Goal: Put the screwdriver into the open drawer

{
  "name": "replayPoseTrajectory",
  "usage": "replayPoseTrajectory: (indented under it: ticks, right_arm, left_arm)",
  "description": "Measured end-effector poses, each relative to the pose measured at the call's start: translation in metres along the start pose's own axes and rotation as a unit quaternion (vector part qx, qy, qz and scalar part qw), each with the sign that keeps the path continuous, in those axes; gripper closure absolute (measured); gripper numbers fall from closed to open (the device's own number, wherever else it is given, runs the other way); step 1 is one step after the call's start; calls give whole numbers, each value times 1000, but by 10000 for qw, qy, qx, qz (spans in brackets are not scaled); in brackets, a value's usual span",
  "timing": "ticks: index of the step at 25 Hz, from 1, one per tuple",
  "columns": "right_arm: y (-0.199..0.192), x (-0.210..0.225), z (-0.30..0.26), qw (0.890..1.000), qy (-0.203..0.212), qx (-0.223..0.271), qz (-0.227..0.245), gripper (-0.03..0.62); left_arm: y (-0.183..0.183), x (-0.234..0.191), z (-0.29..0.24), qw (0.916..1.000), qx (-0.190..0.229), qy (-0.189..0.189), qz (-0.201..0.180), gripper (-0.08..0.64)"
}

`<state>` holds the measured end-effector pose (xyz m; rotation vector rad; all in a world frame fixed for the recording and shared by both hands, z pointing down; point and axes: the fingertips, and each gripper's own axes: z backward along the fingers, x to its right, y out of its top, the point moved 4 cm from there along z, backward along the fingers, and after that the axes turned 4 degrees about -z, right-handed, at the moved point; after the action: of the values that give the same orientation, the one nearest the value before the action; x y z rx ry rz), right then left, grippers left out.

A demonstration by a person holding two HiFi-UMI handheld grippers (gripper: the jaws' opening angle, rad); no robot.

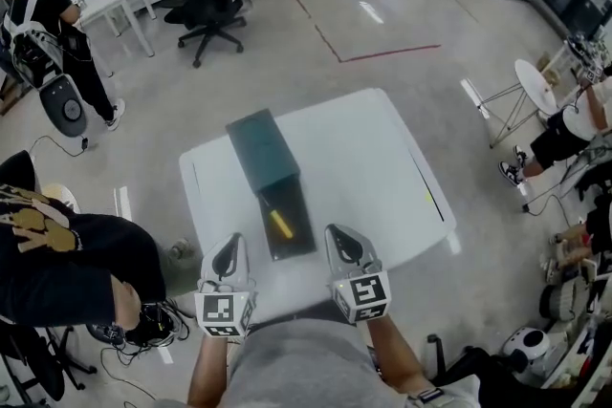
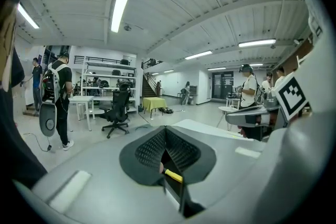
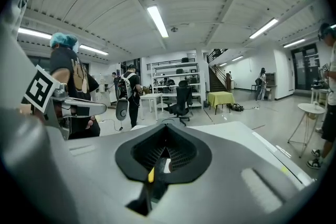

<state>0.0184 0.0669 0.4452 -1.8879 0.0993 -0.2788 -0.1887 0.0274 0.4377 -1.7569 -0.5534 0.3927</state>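
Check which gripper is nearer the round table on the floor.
Right. The right gripper sits at the desk's near edge, right of the drawer, on the round table's side; the left gripper is across the drawer, farther away.

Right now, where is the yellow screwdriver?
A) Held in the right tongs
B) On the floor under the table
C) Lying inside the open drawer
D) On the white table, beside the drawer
C: the head view shows the yellow screwdriver lying on the bottom of the open drawer, with no tongs on it.
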Motion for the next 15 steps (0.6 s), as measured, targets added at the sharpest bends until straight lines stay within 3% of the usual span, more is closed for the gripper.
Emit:
replayPoseTrajectory:
  ticks: [15]
  right_arm:
    - [3,-4,-1,10000,10,-9,39,589]
  left_arm:
    - [0,4,3,9999,-64,-73,-58,548]
